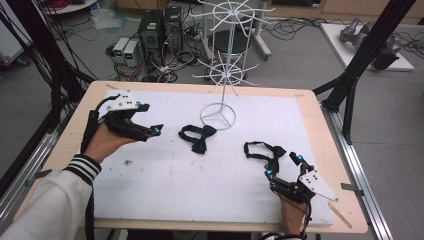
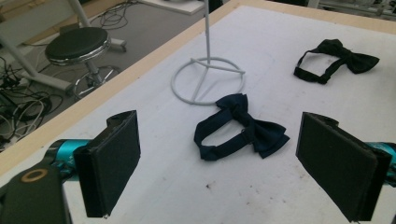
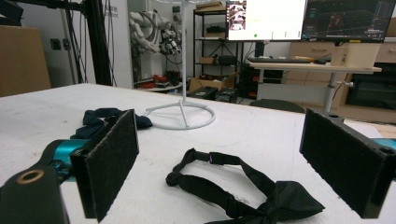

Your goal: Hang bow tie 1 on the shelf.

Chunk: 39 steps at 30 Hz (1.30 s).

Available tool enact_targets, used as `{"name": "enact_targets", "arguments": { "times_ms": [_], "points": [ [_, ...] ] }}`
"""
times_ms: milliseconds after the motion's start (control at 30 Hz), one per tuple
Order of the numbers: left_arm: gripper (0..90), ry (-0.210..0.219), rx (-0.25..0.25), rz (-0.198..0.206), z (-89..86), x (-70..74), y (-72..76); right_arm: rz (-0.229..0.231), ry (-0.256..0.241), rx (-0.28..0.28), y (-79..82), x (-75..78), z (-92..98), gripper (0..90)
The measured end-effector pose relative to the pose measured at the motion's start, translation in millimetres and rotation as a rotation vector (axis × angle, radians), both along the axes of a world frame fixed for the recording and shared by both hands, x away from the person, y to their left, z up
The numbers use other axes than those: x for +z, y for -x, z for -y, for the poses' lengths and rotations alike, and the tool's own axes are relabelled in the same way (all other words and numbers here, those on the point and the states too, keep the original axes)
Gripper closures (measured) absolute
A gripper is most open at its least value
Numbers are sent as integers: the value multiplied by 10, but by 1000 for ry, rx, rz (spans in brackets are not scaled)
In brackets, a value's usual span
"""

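On the white mat (image 1: 165, 175) covering the wooden table (image 1: 320, 130) lie two bow ties and the ring base of a white wire display stand (image 1: 218, 116). Nearer the middle, just in front of that ring base, the dark blue bow tie (image 1: 196, 137) rests flat; in the high view its strap loop lies toward the person's left and far side while the bow itself points toward the person, so its long axis runs on a diagonal. In the left gripper view the same tie (image 2: 239, 128) sits between the two pads, beyond them, its upper end just touching the ring. Off to the right, the black bow tie (image 1: 263, 150) lies with its strap loop to the left and its bow to the right, long axis roughly across the table.

The left gripper (image 1: 150, 131) is held above the mat to the left of the blue tie, jaws spread wide with nothing between them. The right gripper (image 1: 283, 166) sits just behind the black tie (image 3: 243, 189), jaws likewise spread wide, the bow lying near the gap between its pads without touching them.
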State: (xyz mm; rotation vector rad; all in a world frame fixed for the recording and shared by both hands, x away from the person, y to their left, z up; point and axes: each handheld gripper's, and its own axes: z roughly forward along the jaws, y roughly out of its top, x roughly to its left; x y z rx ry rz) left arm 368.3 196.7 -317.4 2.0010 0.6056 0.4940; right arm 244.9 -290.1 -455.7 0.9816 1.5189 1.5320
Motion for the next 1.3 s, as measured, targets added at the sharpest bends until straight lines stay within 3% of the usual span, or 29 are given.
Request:
{"name": "enact_targets", "arguments": {
  "times_ms": [200,500,1300],
  "points": [
    [141,-49,-15,-33,181,-15,-68,5,3,2,1,-1,2,110],
    [142,-75,-41,-56,433,-39,-153,9,7,1,-2,0,4,110],
    [143,-150,-11,-141,886,-231,-441,8,5,1,-2,-1,5,110]
  ]
}}
